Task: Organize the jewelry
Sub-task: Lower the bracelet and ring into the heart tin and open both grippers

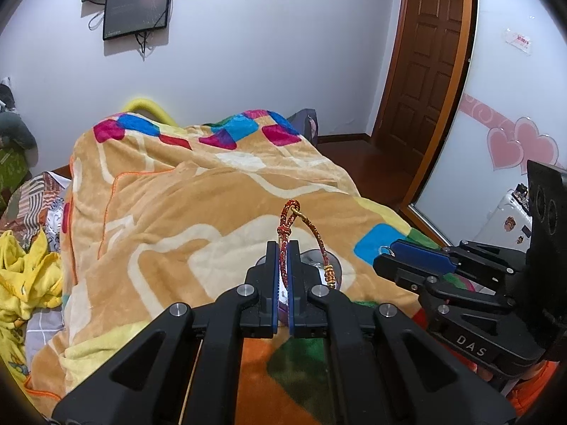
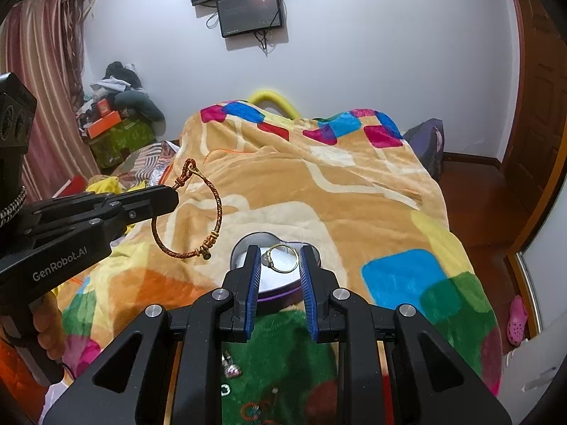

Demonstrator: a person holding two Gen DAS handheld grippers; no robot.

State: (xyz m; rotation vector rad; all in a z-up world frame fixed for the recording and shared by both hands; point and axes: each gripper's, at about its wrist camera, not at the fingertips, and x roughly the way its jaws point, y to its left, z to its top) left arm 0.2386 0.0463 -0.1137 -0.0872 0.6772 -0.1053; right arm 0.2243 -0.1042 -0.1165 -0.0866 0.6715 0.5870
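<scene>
My left gripper [image 1: 282, 248] is shut on a red-and-gold braided bracelet [image 1: 312, 228], held in the air above the bed; the loop also hangs from it in the right wrist view [image 2: 216, 209]. My right gripper [image 2: 280, 255] is shut on a gold ring [image 2: 281, 258], held over a heart-shaped jewelry box [image 2: 255, 239] with a white lining. In the left wrist view the box [image 1: 338, 265] lies just behind my fingers, and the right gripper [image 1: 384, 251] sits to the right with the ring at its tip.
The box rests on a thick blanket [image 2: 354, 194] with coloured squares on a bed. Small jewelry pieces [image 2: 230, 370] lie on the green patch under my right gripper. Clothes [image 1: 24, 276] are piled at the left, and a wooden door [image 1: 432, 53] stands at the right.
</scene>
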